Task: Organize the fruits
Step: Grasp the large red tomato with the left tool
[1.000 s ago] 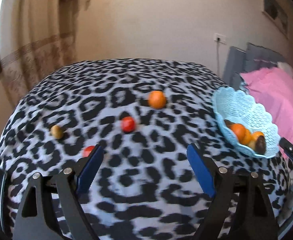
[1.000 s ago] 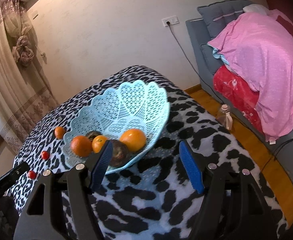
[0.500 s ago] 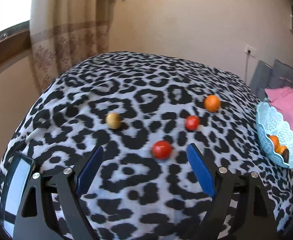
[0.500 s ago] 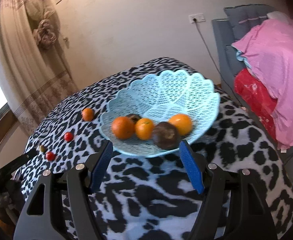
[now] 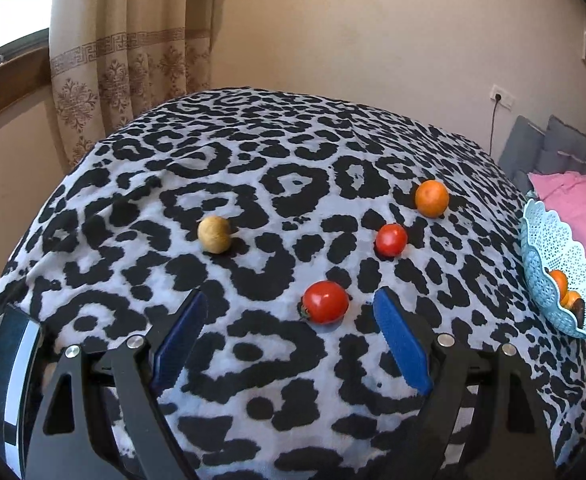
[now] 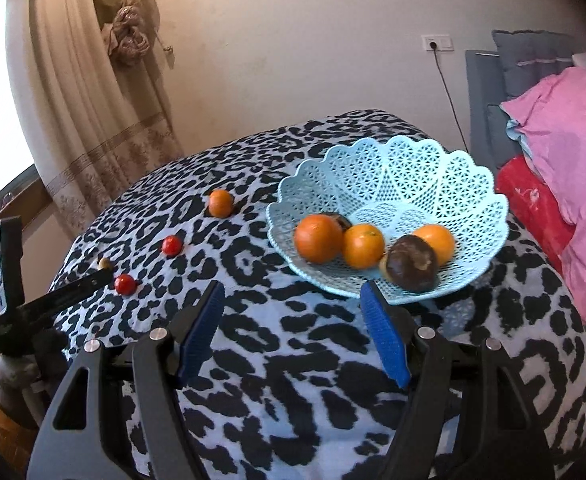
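**What you cannot fully see**

In your left wrist view the pale blue lattice plastic basket point(image 5: 549, 276) is squeezed against the right edge, its fruit mostly hidden. In your right wrist view a dark round fruit point(image 6: 340, 220) hides behind the large orange point(image 6: 318, 239), and the small tan round fruit point(image 6: 105, 264) is partly covered by the black gripper finger.

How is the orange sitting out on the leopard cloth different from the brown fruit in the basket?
The loose orange is bright orange and smooth; the brown fruit is dark and blotchy. The orange lies alone on the leopard cloth; the brown fruit rests in the blue basket against other oranges. The orange looks smaller in this view. Both are roundish.
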The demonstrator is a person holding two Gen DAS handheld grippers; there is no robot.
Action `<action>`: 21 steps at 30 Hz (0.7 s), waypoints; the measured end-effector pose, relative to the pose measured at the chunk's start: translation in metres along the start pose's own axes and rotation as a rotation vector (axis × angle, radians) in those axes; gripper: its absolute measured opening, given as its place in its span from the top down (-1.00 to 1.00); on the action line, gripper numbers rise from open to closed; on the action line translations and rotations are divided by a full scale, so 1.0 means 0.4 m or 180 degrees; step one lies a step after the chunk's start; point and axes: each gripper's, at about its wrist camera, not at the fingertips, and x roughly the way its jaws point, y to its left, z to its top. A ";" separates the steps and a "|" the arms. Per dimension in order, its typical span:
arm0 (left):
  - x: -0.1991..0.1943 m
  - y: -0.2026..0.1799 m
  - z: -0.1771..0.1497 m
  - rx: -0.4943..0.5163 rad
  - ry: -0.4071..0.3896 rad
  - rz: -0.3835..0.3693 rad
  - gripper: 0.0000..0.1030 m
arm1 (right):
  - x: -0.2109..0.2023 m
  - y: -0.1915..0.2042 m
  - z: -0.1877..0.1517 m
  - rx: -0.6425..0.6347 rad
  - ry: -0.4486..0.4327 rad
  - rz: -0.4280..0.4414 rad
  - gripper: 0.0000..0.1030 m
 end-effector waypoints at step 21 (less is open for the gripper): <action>0.075 -0.007 -0.003 0.0033 0.0196 -0.0129 -0.10 | 0.081 0.110 -0.015 -0.0296 0.0262 0.0124 -0.40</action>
